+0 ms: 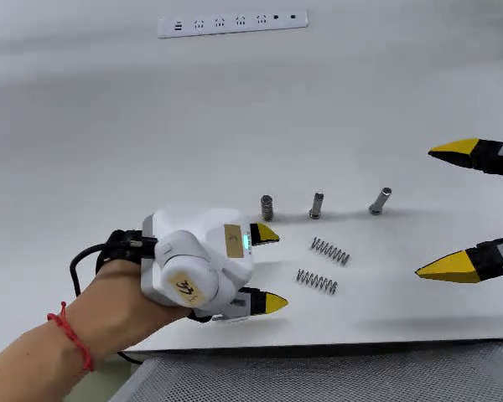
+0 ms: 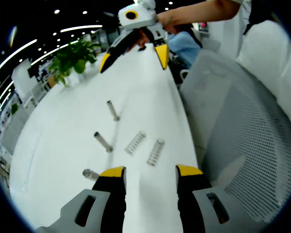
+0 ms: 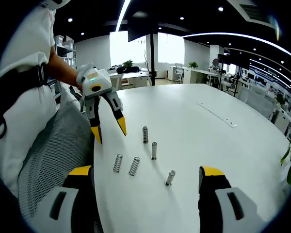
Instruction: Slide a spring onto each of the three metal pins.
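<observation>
Three short metal pins stand in a row on the white table (image 1: 151, 126). The left pin (image 1: 267, 207) has a spring around it; the middle pin (image 1: 316, 204) and the right pin (image 1: 380, 201) are bare. Two loose springs (image 1: 330, 250) (image 1: 317, 280) lie flat in front of the row. My left gripper (image 1: 271, 268) is open and holds nothing, just left of the loose springs. My right gripper (image 1: 425, 211) hangs wide open and empty to the right of the pins. The right gripper view shows the sprung pin (image 3: 145, 134) farthest and the springs (image 3: 118, 162) (image 3: 135, 165) side by side.
A white power strip (image 1: 232, 23) lies at the far back of the table. A grey mesh chair (image 1: 318, 377) sits below the near table edge. A black cable (image 1: 80, 264) trails from the left gripper. A potted plant (image 2: 72, 58) stands beyond the table.
</observation>
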Demonstrator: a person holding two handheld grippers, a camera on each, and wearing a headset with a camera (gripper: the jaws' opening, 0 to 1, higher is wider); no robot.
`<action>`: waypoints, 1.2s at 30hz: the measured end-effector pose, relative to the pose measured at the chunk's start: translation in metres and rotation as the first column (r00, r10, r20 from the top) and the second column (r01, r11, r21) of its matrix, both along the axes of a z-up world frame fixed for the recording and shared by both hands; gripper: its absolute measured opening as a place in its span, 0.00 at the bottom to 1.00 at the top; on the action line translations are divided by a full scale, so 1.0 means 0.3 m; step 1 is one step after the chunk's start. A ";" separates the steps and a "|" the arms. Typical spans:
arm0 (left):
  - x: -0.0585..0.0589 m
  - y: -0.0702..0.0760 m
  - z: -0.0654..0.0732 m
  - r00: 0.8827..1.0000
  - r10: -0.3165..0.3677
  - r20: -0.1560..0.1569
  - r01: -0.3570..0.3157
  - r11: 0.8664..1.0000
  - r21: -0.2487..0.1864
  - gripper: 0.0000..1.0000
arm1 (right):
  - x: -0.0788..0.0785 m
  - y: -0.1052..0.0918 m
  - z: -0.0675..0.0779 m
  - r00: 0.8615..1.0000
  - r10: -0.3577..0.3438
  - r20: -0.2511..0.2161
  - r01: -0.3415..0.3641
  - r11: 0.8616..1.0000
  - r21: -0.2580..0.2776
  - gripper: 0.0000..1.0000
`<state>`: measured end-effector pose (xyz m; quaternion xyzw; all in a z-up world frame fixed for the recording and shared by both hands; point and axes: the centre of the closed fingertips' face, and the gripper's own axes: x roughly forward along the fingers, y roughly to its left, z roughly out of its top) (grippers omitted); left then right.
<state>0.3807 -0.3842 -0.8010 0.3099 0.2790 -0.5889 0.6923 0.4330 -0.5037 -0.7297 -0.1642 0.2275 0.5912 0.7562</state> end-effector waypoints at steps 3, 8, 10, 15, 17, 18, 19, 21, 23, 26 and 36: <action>-0.003 -0.023 -0.030 0.999 -0.035 -0.004 0.036 0.999 0.035 0.37 | -0.006 -0.021 -0.005 1.000 -0.022 -0.004 0.022 1.000 0.008 0.90; -0.001 -0.050 -0.076 0.998 -0.069 -0.011 0.070 0.994 0.090 0.32 | -0.016 -0.050 -0.012 0.999 -0.053 -0.010 0.053 0.998 0.021 0.90; -0.001 -0.061 -0.097 0.997 -0.076 -0.018 0.078 0.992 0.102 0.31 | -0.016 -0.063 -0.015 0.998 -0.066 -0.011 0.067 0.998 0.022 0.90; 0.002 -0.079 -0.129 0.997 -0.074 -0.036 0.077 0.991 0.113 0.28 | -0.016 -0.090 -0.016 0.996 -0.088 -0.012 0.088 0.996 0.028 0.89; 0.003 -0.086 -0.137 0.996 -0.078 -0.041 0.083 0.990 0.118 0.27 | -0.017 -0.098 -0.016 0.996 -0.093 -0.014 0.093 0.995 0.031 0.89; 0.004 -0.087 -0.140 0.996 -0.083 -0.040 0.088 0.988 0.124 0.26 | -0.017 -0.100 -0.017 0.995 -0.095 -0.015 0.096 0.995 0.031 0.89; 0.003 -0.088 -0.148 0.995 -0.095 -0.037 0.099 0.986 0.133 0.25 | -0.018 -0.103 -0.018 0.995 -0.097 -0.015 0.098 0.995 0.030 0.89; 0.003 -0.082 -0.164 0.994 -0.106 -0.039 0.111 0.982 0.156 0.23 | -0.013 -0.113 -0.024 0.995 -0.103 -0.015 0.103 0.994 0.028 0.89; 0.003 -0.082 -0.162 0.993 -0.107 -0.040 0.112 0.982 0.152 0.21 | -0.012 -0.116 -0.024 0.994 -0.106 -0.014 0.107 0.994 0.030 0.89; 0.001 -0.082 -0.162 0.993 -0.115 -0.039 0.120 0.980 0.161 0.20 | -0.012 -0.120 -0.025 0.994 -0.112 -0.014 0.113 0.993 0.031 0.89; -0.008 -0.087 -0.169 0.991 -0.124 -0.046 0.130 0.977 0.169 0.12 | -0.014 -0.121 -0.025 0.993 -0.120 -0.009 0.120 0.992 0.033 0.88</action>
